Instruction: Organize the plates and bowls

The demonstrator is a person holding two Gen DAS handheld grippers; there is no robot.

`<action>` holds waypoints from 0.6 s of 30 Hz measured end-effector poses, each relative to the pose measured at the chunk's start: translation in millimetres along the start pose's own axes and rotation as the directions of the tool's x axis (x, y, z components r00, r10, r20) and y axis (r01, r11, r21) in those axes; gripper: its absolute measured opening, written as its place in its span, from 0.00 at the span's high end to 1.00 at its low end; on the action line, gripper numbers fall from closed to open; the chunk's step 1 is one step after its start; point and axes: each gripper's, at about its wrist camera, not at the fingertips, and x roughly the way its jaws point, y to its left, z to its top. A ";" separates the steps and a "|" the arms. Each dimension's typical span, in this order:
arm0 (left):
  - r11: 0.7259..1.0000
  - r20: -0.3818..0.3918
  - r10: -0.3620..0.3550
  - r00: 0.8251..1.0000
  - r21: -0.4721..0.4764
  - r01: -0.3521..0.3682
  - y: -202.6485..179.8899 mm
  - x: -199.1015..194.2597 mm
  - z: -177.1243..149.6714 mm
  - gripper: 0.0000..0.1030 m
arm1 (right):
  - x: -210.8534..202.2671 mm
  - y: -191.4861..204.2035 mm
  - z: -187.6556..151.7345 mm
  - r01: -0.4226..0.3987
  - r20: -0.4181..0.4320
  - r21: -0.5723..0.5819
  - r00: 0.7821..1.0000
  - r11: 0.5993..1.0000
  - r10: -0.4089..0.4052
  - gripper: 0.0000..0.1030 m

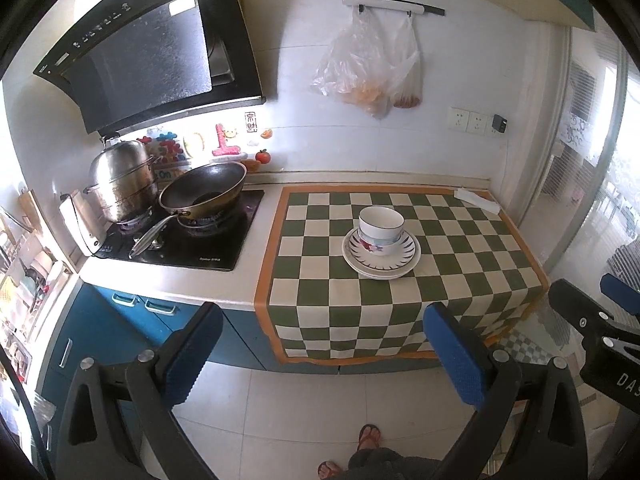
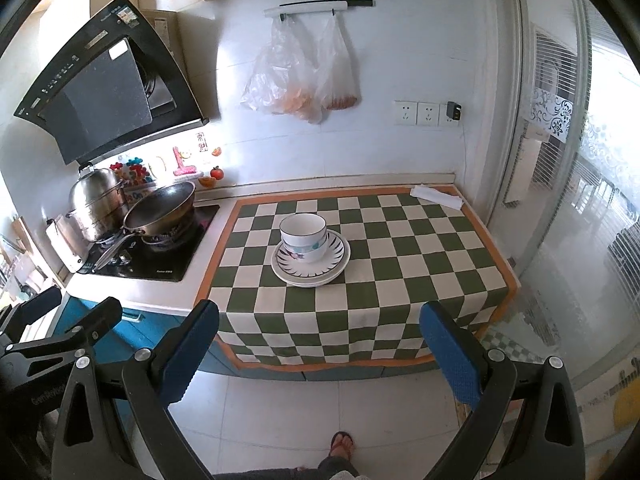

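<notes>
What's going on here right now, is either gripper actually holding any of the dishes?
No. A person stands back from the counter with both grippers open and empty: the left gripper and the right gripper hang over the floor, short of the checkered cloth. On that cloth, two bowls sit nested on a stack of plates. Nothing touches them. The wok and steamer pot sit on the stove to the left.

Glossy glazed bowls (image 1: 380, 229) and plates (image 1: 404, 264); matt checked cloth (image 1: 460, 248); shiny steel steamer pot (image 1: 120, 180); thin clear plastic bags (image 1: 360, 68)
</notes>
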 end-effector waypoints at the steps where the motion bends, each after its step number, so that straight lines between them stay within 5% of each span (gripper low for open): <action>1: 1.000 0.001 0.001 1.000 0.001 -0.001 0.2 0.2 0.1 0.00 | -0.4 0.3 -0.9 0.000 -0.001 0.002 1.000 1.000 0.000 0.01; 18: 1.000 0.010 -0.002 1.000 0.002 0.002 0.2 -4.7 3.1 0.00 | -2.3 0.2 -6.7 0.013 -0.003 0.004 1.000 1.000 -0.013 0.01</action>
